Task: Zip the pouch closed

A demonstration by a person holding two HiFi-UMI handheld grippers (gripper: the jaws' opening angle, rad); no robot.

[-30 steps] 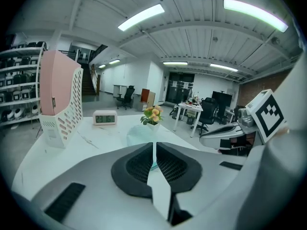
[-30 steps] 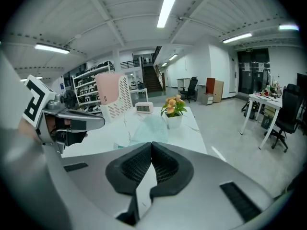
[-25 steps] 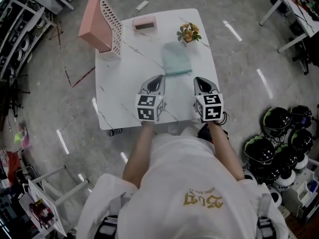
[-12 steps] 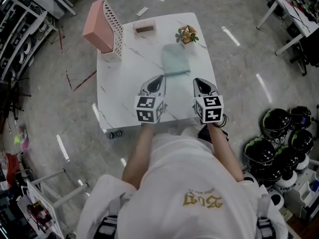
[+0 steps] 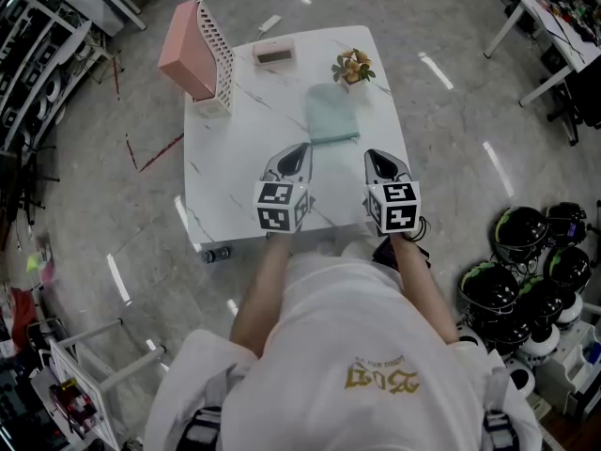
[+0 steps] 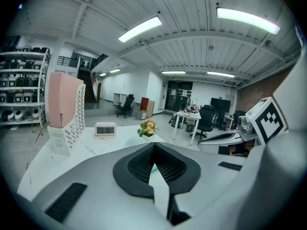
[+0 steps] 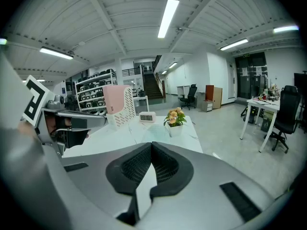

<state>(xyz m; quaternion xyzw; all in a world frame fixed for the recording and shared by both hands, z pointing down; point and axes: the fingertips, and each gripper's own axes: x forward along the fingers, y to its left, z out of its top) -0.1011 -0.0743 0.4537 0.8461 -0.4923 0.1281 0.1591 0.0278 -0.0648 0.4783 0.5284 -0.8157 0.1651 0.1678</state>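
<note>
Left gripper view shows the left gripper (image 6: 153,145) with its two dark ribbed jaws closed tip to tip, holding only each other. Right gripper view shows the right gripper (image 7: 151,145) in the same state, jaws pressed together. In the head view both grippers hang side by side above the near part of a white marble-veined rectangular table (image 5: 225,163), apart from one another, their marker cubes over its near edge.

Just beyond the tips lies the pale mint-green soft fabric pouch (image 5: 331,113), flat on the far right half of the tabletop. The left gripper's tip sits close to the pouch's near left corner, and the right gripper's tip is just off its near right corner, towards the table's right edge. Whether either tip touches the pouch cannot be told.

Past the pouch, a small white pot of yellow-orange flowers (image 5: 353,64) stands near the far right edge and a small pink digital clock (image 5: 273,53) near the far edge. A tall pink file holder with a white perforated side (image 5: 197,53) fills the far left corner. Bare marble stretches between that holder and the near left edge
</note>
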